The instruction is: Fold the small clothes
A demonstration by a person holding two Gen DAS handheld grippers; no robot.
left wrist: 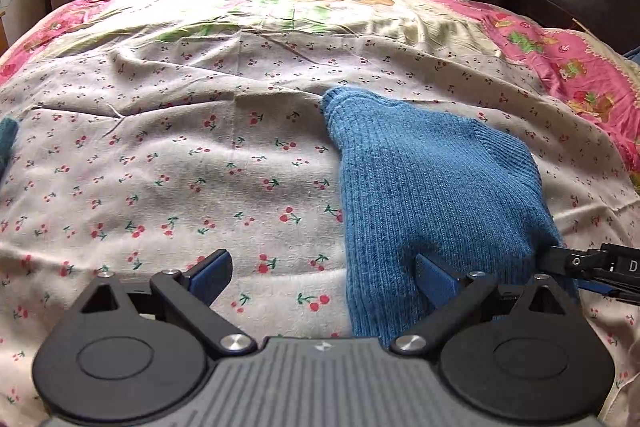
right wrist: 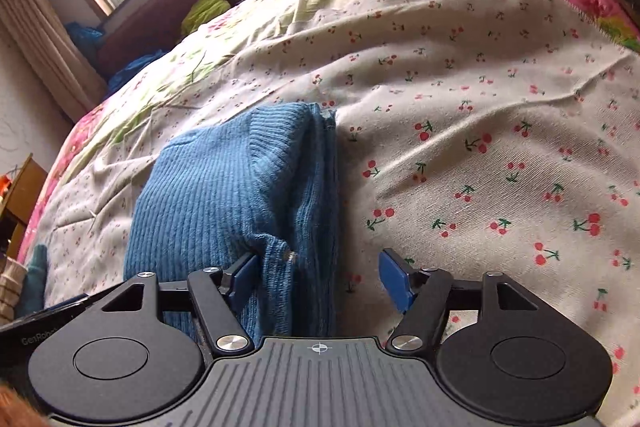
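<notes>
Two pairs of tongs hang over a bed, both with their blue pads spread wide and nothing gripped. The left tongs (left wrist: 324, 277) stand open above the cherry-print sheet (left wrist: 168, 167), and the blue knitted sweater (left wrist: 432, 187) lies ahead and to their right, its near edge running under the right-hand pad. The right tongs (right wrist: 324, 277) are open as far as they go; the same blue knitted sweater (right wrist: 236, 195) lies ahead and to their left, its near end reaching down between the spread pads, closest to the left-hand one, which sits against the knit without pressing it — no grip there.

The sweater looks already folded lengthwise: a stacked edge of several layers runs along its right side in the right wrist view, and a ribbed band sits on top toward the far end. I judge it light, soft and limp, thick enough to hold a crease loosely but likely to slump or slide apart if lifted by one layer. The knit is not slippery, so the pads should bite well. The sensible hold is at the near end, one pair at each corner, pinching through all the layers together — then carrying that end over toward the far one.
</notes>
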